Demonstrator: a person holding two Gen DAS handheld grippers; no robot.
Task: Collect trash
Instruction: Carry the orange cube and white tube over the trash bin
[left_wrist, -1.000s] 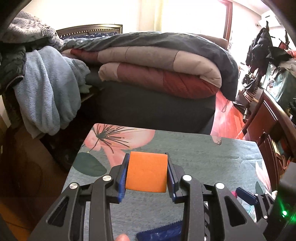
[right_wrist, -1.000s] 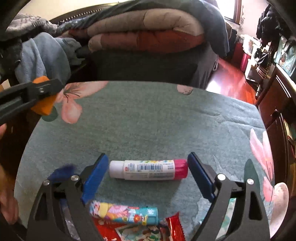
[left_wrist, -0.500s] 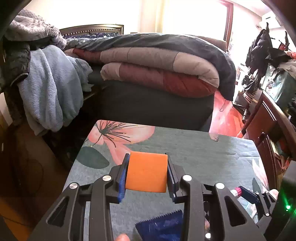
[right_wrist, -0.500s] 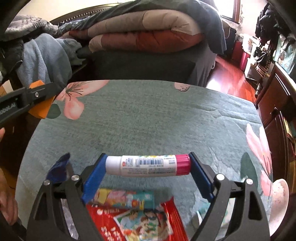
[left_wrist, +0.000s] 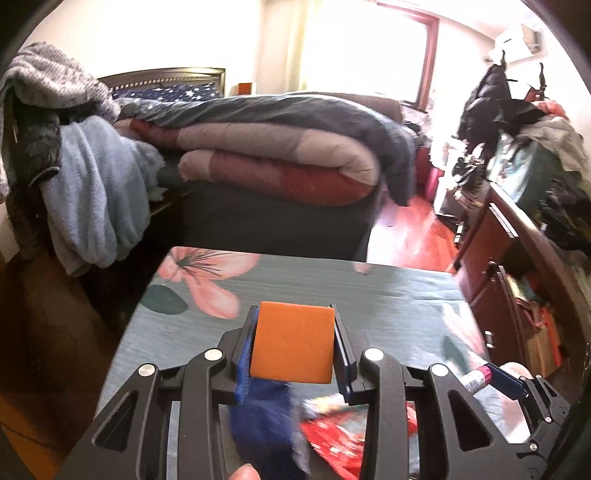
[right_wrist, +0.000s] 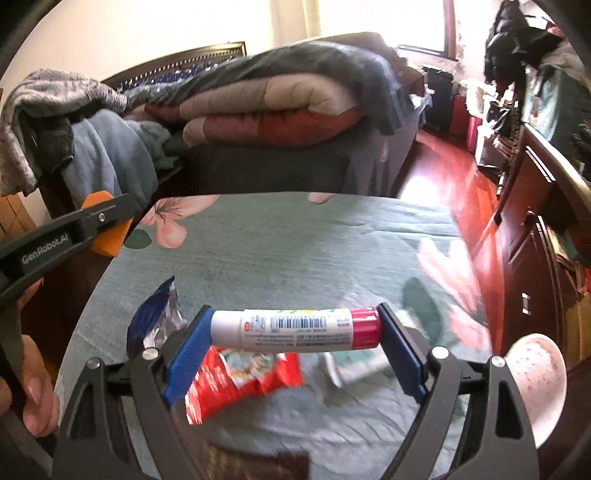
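Note:
My left gripper (left_wrist: 293, 345) is shut on an orange block (left_wrist: 291, 341) and holds it above the green flowered tablecloth (left_wrist: 388, 295). The block (right_wrist: 105, 230) also shows at the left in the right wrist view. My right gripper (right_wrist: 295, 330) is shut on a white tube with a pink cap (right_wrist: 295, 328), held end to end and lifted off the cloth. Below it lie a red snack wrapper (right_wrist: 240, 384) and a blue foil wrapper (right_wrist: 153, 321). The same red wrapper (left_wrist: 340, 439) and blue wrapper (left_wrist: 262, 424) show under my left gripper.
A bed with folded quilts (left_wrist: 273, 158) stands behind the table. Clothes hang on a rack (left_wrist: 81, 177) at the left. A wooden cabinet (left_wrist: 509, 280) stands at the right. A pink-white bowl (right_wrist: 535, 384) sits at the table's right edge. A pale wrapper (right_wrist: 354, 365) lies by the red one.
My right gripper closed on the tube and lifted it off the cloth. Both grippers rose and drew back, bringing the wrappers into view. The left still holds the orange block.

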